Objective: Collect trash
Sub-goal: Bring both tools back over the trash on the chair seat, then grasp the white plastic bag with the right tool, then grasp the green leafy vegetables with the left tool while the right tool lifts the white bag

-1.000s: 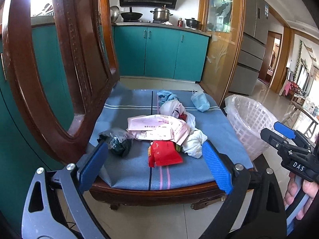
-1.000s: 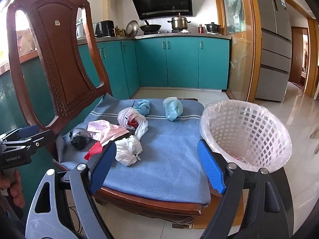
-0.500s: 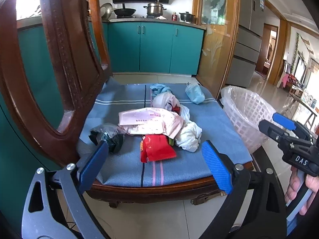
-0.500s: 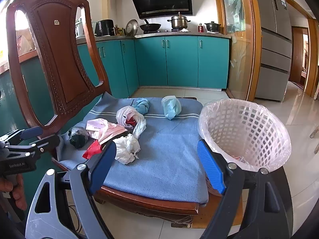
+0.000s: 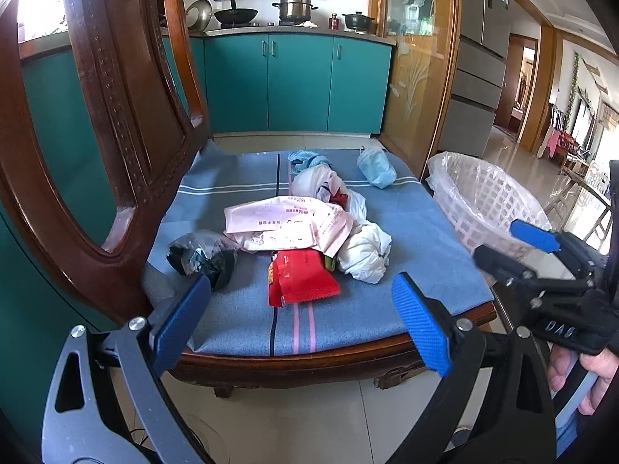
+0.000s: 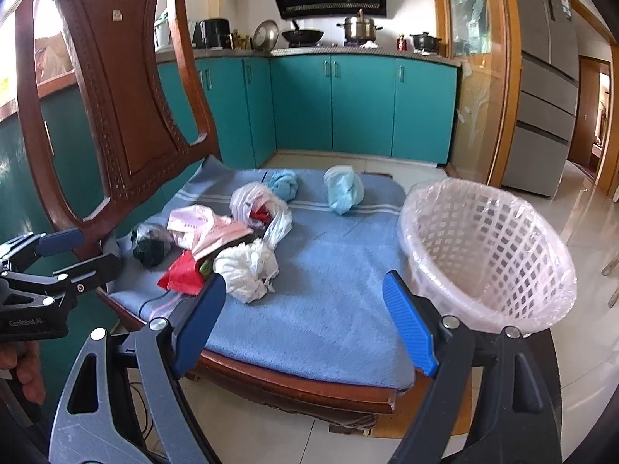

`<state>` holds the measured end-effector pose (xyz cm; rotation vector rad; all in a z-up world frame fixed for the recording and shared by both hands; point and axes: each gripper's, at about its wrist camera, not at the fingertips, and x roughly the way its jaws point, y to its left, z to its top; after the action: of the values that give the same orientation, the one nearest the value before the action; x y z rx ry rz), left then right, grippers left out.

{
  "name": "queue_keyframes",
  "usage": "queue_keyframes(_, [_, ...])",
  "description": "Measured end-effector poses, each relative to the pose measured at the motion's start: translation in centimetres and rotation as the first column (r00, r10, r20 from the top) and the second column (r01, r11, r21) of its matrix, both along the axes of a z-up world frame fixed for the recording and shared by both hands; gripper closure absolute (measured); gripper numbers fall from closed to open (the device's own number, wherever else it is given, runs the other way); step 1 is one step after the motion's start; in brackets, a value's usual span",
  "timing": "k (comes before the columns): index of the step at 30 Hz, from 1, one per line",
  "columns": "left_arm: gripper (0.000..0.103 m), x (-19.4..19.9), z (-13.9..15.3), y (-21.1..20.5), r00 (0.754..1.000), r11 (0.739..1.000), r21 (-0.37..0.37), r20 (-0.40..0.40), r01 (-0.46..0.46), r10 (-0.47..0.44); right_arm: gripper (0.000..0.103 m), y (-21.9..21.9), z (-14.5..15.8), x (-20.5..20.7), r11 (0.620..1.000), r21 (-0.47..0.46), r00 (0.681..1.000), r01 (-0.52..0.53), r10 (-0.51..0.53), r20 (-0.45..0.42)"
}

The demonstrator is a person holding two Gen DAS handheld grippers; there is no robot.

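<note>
Teal kitchen cabinets behind; on the chair cushion (image 6: 329,309), just ahead of both gaping, empty tongs (image 6: 305,324), crumpled white plastic (image 6: 247,266) is seen — light, soft, best pinched mid-bundle.

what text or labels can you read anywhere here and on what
"DAS": on the right claw body, seen from the left wrist view.
"GenRobot.AI": on the left claw body, seen from the right wrist view.
Pink wrapper: printed characters, too small to read.
Fridge sticker: blurred, unreadable.
</note>
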<state>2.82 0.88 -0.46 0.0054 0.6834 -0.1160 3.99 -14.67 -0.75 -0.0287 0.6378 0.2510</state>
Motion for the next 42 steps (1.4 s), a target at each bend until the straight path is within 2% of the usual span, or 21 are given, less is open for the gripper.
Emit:
queue_keyframes(9, [0.008,0.1,0.1,0.5,1.000,1.000,-0.011,-0.002,-0.011,0.011,0.021,4.3,-2.7,2.6,0.990,-0.094,0.994,-0.108,0.104,-0.046])
queue_keyframes(16, [0.008,0.5,-0.7,0.8,0.999,1.000,-0.007,-0.030,-0.018,0.018,0.021,6.7,-6.2,7.1,0.983,-0.118,0.979,-0.141,0.121,-0.163])
queue_keyframes(20, [0.010,0.8,-1.7,0.4,0.998,1.000,0.006,-0.058,0.007,-0.007,0.022,8.1,-8.3,8.9,0.974,-0.146,0.971,-0.172,0.143,-0.193])
queue_keyframes(22, [0.014,1.0,-2.2,-0.1,0.997,1.000,0.017,-0.072,0.026,-0.024,0.044,7.8,-8.6,9.4,0.977,-0.128,0.970,-0.172,0.145,-0.197])
queue_keyframes(25, [0.014,1.5,-3.3,-0.9,0.995,0.998,0.043,-0.095,0.044,-0.040,0.067,6.8,-7.7,9.4,0.985,-0.064,0.968,-0.158,0.142,-0.205])
queue_keyframes(30, [0.014,3.7,-5.4,-2.2,0.991,0.996,0.079,-0.132,0.036,-0.026,0.072,4.9,-5.2,8.1,0.988,0.010,0.972,-0.151,0.150,-0.180])
queue_keyframes(35, [0.014,7.0,-7.6,-2.1,0.984,0.998,0.054,-0.174,-0.036,0.045,0.072,2.9,-2.4,5.9,0.986,0.079,0.976,-0.147,0.157,-0.148])
queue_keyframes(36, [0.021,7.5,-8.0,-2.0,0.980,0.998,0.045,-0.193,-0.041,0.049,0.072,2.7,-1.9,5.5,0.985,0.084,0.977,-0.148,0.159,-0.139])
queue_keyframes(37, [0.033,8.2,-8.7,-1.8,0.974,0.998,0.036,-0.219,-0.045,0.052,0.072,2.6,-1.6,5.2,0.985,0.084,0.978,-0.150,0.160,-0.132])
queue_keyframes(39, [0.045,8.6,-9.1,-1.5,0.970,0.999,0.016,-0.239,-0.051,0.054,0.072,2.1,-0.7,4.5,0.984,0.085,0.980,-0.155,0.164,-0.111])
queue_keyframes(42, [0.049,8.2,-8.1,-0.6,0.978,0.998,-0.022,-0.201,-0.059,0.053,0.072,1.0,0.1,3.6,0.984,0.087,0.983,-0.153,0.161,-0.091])
